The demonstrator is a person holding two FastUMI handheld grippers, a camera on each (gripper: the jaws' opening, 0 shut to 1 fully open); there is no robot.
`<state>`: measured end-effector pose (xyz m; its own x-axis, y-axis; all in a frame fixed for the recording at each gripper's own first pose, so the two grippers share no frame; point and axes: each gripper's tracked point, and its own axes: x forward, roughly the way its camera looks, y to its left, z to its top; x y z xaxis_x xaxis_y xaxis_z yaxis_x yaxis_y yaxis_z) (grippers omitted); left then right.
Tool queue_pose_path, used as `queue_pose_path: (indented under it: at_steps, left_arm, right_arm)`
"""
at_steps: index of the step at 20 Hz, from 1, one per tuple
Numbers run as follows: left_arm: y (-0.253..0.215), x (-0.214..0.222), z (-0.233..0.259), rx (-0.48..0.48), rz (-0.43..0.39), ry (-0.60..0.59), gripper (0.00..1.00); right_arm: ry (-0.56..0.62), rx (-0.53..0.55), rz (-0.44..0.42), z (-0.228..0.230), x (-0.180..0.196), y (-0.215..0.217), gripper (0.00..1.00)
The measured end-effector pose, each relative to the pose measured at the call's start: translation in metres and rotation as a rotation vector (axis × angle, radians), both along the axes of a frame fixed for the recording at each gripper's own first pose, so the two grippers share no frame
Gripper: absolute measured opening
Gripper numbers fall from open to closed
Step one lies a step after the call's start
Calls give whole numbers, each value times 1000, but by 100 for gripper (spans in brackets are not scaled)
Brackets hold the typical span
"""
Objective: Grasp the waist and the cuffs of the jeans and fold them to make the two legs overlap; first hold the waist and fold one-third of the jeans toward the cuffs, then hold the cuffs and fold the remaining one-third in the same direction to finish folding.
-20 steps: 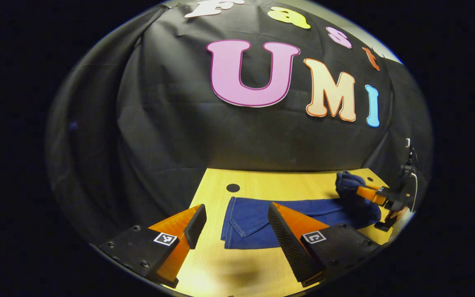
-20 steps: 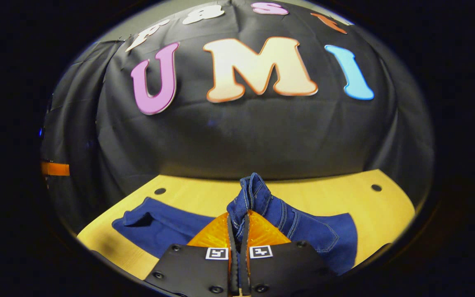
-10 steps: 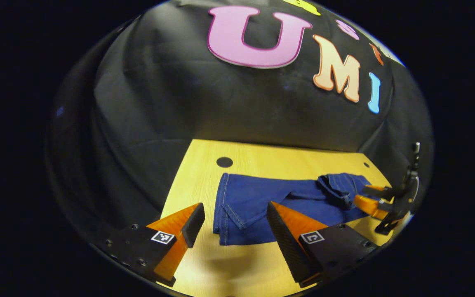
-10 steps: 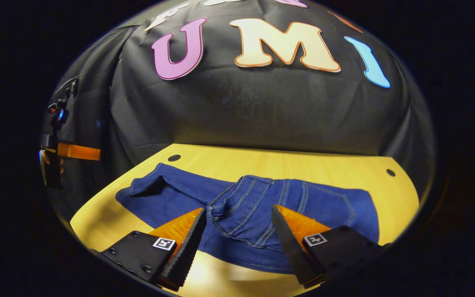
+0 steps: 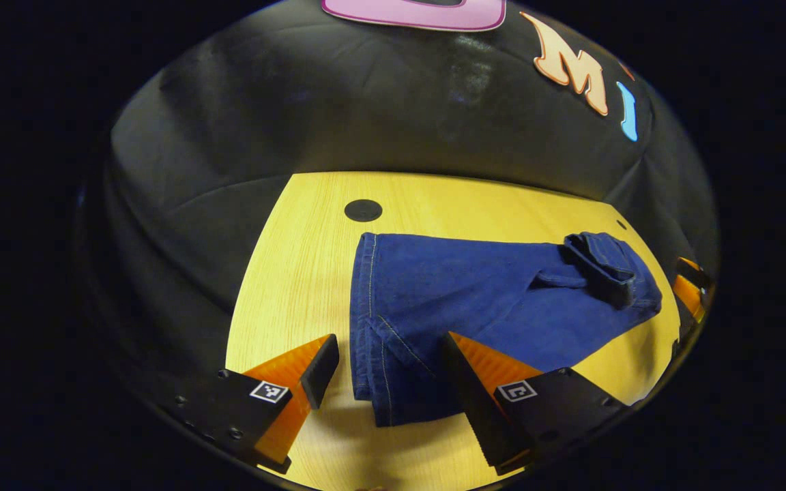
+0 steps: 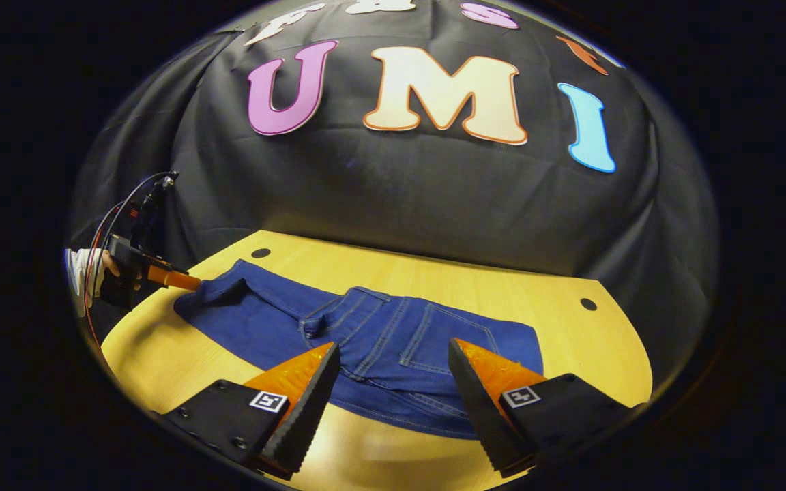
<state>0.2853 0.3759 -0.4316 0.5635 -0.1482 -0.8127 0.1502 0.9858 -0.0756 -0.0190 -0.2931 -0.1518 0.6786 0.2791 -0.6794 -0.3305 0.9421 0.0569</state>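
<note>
— What can't I make out from here?
— In my left gripper view, the right gripper (image 5: 692, 290) is cut off at the edge, its jaws unreadable. My left gripper's own finger (image 5: 475, 382) hides part of the jeans (image 5: 475, 300).
— And the right gripper view?
— The hand (image 6: 82, 269) is half cropped.

Black gripper bodies with screws, square coded tags (image 6: 269, 400), red and black cables (image 6: 103, 228), white sleeve (image 6: 79, 266)

Matt blue denim jeans (image 5: 475, 300) on a smooth, light wood-grain table (image 5: 297, 273).
</note>
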Motion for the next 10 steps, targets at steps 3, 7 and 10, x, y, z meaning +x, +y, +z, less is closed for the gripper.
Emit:
queue_pose_path:
  at_steps: [3,7,10]
  left_arm:
    - [2,-3,-18,-2,22,45,95]
    - [3,-3,-21,22,28,55,95]
    - [0,0,-23,34,25,49,82]
  right_arm:
    - [-36,-50,-18,3,3,-16,99]
    - [-37,-44,-24,4,6,-19,99]
    - [-38,-31,-30,3,10,-18,99]
